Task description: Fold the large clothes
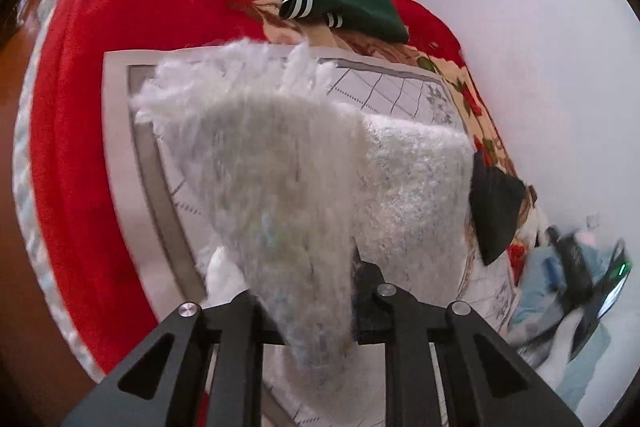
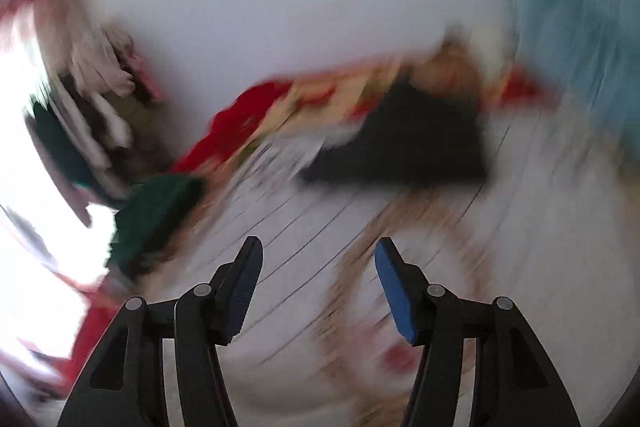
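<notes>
Left tool (image 1: pixel 304 311): clenched on a corner of the fuzzy white garment (image 1: pixel 304 155), which drapes from its jaws forward and away over the grid-printed folding mat (image 1: pixel 120 131). Tassel-like fringe (image 1: pixel 304 67) marks the far edge; the garment's long axis runs from the tool toward that fringe.

Red blanket (image 1: pixel 100 107): under and left of the mat, on what appears to be a bed.

Green garment with white stripes (image 1: pixel 344 3): beyond the mat's far edge, apart from the white one.

Dark cloth item (image 1: pixel 496 203): just beside the white garment's right edge.

Right tool (image 2: pixel 318 287): released, blue pads (image 2: pixel 394 291) apart, nothing between them; seen from the left wrist only as a blurred dark shape at far right.

Key relation, as a judgement: the free right edge of the white garment lies toward the right tool's side, so that hand looks best placed to take a second corner before the fold.

Hard to read: the right wrist view is heavily smeared; the white garment cannot be picked out there. The left tool's pads are covered by fabric, and the garment's near end is cut off below.
</notes>
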Demonstrator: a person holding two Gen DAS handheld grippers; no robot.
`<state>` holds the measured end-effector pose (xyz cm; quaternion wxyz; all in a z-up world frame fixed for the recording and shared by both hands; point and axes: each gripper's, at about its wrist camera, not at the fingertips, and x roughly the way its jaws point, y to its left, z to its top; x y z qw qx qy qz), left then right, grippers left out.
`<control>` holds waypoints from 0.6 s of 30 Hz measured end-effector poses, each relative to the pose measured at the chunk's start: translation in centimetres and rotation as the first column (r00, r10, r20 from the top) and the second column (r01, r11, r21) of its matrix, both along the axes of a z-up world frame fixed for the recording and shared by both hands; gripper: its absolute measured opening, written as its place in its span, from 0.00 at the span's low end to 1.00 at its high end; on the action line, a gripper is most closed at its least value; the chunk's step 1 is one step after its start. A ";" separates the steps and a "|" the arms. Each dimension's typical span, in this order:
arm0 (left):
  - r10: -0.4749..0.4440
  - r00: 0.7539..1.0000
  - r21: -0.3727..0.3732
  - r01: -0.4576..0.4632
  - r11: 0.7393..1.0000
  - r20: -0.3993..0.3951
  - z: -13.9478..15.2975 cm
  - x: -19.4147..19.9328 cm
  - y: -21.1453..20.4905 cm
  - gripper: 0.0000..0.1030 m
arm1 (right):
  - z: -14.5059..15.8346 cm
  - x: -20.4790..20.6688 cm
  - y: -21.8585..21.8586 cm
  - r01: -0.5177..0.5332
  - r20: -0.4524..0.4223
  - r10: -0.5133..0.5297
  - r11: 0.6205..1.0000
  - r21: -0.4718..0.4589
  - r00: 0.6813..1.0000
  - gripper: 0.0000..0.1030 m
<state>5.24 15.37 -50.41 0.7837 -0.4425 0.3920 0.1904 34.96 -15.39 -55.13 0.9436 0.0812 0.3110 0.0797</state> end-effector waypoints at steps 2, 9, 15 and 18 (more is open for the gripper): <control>0.017 0.998 -0.016 -0.018 1.000 -0.052 -1.7 -1.3 0.0 0.14 | 1.3 0.5 -0.1 0.048 0.033 -0.047 0.998 -0.043 0.998 0.59; 0.094 0.985 -0.102 -0.110 0.989 -0.145 -9.2 -2.8 1.6 0.25 | -0.6 3.2 -2.0 -0.117 -0.323 0.190 0.966 0.231 0.927 0.63; 0.102 0.988 -0.216 -0.125 0.968 -0.115 -8.5 -3.3 2.1 0.57 | -10.7 0.8 -1.2 -0.201 -0.618 0.452 0.878 0.434 0.643 0.77; 0.097 0.991 -0.261 -0.118 0.958 -0.093 -8.7 -3.5 1.8 0.67 | -16.8 -2.2 -1.3 -0.150 -0.680 0.557 0.814 0.561 0.477 0.82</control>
